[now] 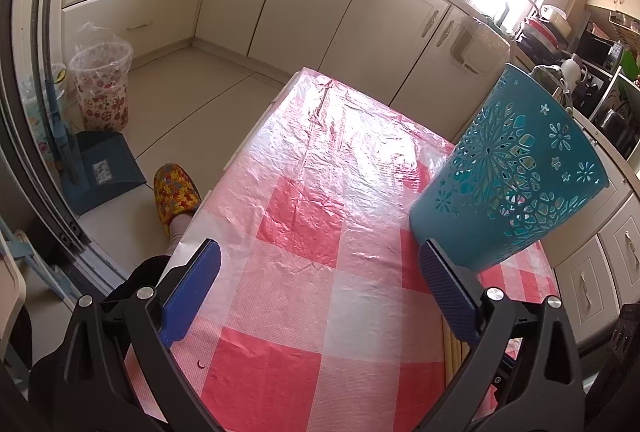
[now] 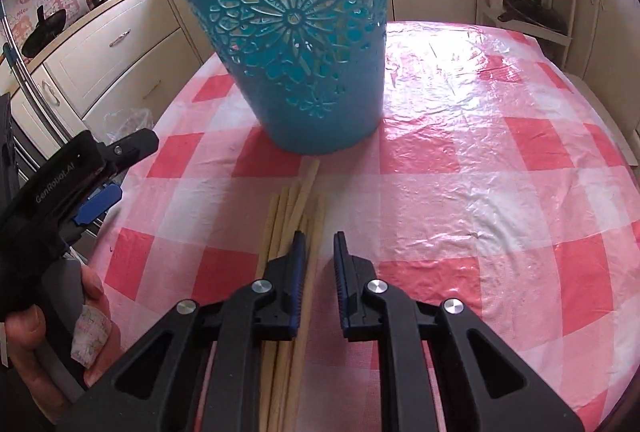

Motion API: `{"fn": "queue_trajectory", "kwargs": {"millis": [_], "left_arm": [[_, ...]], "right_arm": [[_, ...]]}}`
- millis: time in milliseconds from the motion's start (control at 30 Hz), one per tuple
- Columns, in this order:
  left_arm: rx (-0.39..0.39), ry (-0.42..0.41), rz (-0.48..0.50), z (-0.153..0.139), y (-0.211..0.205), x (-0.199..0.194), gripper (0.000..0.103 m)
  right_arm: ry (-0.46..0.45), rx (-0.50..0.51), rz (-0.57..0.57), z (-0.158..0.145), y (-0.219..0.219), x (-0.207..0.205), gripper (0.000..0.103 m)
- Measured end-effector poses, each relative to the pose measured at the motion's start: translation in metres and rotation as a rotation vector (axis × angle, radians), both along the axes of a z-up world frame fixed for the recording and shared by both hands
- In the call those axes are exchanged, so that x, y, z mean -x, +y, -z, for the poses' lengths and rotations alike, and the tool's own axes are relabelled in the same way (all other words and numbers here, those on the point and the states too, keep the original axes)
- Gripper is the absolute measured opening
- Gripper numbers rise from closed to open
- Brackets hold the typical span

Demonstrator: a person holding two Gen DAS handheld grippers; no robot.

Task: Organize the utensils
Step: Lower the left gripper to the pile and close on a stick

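A blue cup [image 2: 304, 44] w/ flower-shaped holes stands upright on the desk [image 2: 500, 160]. Just in front of it, a bunch of pale wood chopsticks [image 2: 298, 208] lies flat, tips near the cup.

The worktop [image 2: 500, 160] wears a glossy red-and-white checked plastic cloth. A teal cut-out holder [image 2: 296, 44] stands on it at upper centre of the right wrist view. Pale wooden chopsticks [image 2: 286, 216] lie bundled just below the holder.

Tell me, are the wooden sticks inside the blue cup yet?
No, the wooden sticks lie flat on the checked tablecloth in front of the blue cup.
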State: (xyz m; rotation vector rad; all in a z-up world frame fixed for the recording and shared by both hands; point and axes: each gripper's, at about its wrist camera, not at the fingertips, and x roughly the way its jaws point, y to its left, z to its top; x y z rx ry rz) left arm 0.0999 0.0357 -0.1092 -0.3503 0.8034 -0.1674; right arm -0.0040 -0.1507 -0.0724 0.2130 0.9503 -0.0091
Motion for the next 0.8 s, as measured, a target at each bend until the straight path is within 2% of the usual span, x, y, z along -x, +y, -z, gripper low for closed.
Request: {"fn": "queue_trajectory", "kwargs": {"millis": [67, 167, 267, 333, 467, 567, 800], "left_arm": [[-0.001, 0.0, 0.001, 0.0, 0.0, 0.0, 0.095], [-0.016, 0.011, 0.022, 0.001, -0.005, 0.0, 0.095], [-0.07, 0.084, 0.152, 0.002, -0.028, 0.0, 0.095], [-0.12, 0.085, 0.211, 0.001, -0.043, 0.01, 0.095], [-0.23, 0.109, 0.294, 0.006, -0.074, 0.028, 0.095], [-0.296, 0.13, 0.287, 0.009, -0.084, 0.032, 0.095], [-0.381, 0.146, 0.291, 0.011, -0.1, 0.035, 0.093]], "right_arm": [[0.002, 0.015, -0.007, 0.003, -0.001, 0.005, 0.007], [0.002, 0.079, -0.05, 0.001, 0.0, 0.008, 0.007], [0.004, 0.113, -0.069, -0.001, -0.008, 0.013, 0.007], [0.0, 0.103, -0.052, -0.001, -0.022, 0.015, 0.007], [-0.017, 0.024, -0.011, 0.0, -0.044, 0.021, 0.005], [-0.021, 0.016, -0.009, -0.001, -0.044, 0.021, 0.005], [-0.022, -0.034, -0.008, 0.0, -0.052, 0.021, 0.005]]}}
